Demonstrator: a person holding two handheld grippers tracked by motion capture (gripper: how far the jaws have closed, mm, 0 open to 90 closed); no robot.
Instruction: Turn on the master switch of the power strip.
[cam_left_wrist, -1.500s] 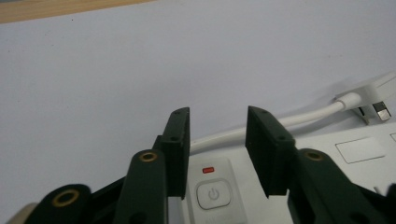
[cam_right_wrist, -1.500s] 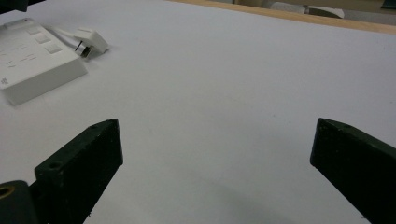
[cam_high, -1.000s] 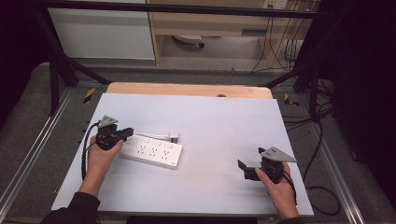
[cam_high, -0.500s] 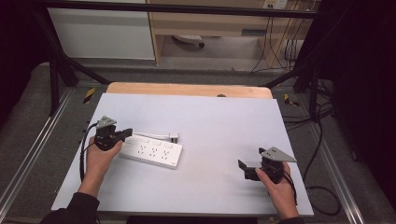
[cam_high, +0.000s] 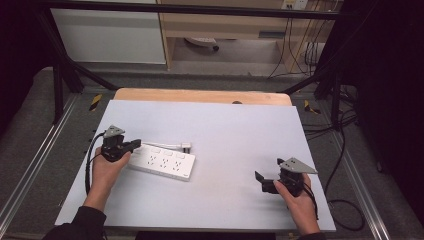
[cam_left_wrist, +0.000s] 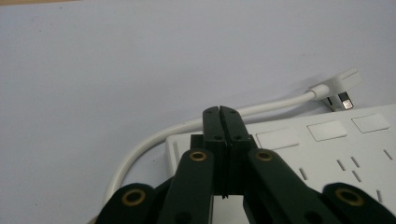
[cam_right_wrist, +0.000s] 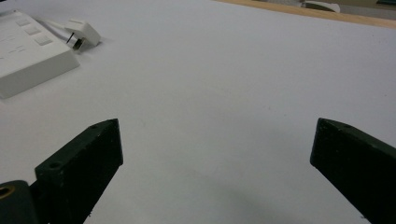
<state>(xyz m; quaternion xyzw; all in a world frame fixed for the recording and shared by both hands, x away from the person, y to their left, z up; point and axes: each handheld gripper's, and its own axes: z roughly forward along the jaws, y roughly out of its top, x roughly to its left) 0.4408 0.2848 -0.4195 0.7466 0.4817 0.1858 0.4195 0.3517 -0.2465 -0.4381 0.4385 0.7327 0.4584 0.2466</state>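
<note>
White power strip near the table's left edge

No legible writing is seen on the flat white plastic power strip (cam_high: 162, 162) with white cord (cam_left_wrist: 154, 140); the left gripper (cam_high: 136, 145) is closed empty over its end, the right gripper (cam_high: 260, 180) is held wide open, empty.

The left tongs (cam_high: 134, 145) are held in the left hand (cam_high: 107, 167) at the left side, pointed level toward the right in the high view. Their jaws are pressed flat together, with no gap seen between them in the left gripper view, and nothing is clamped. The right tongs (cam_high: 261, 181) are held low in the right hand (cam_high: 295, 197) at the right side, pointed left, with their jaws spread wide apart. Both forearms are brought in from the bottom edge.
</note>
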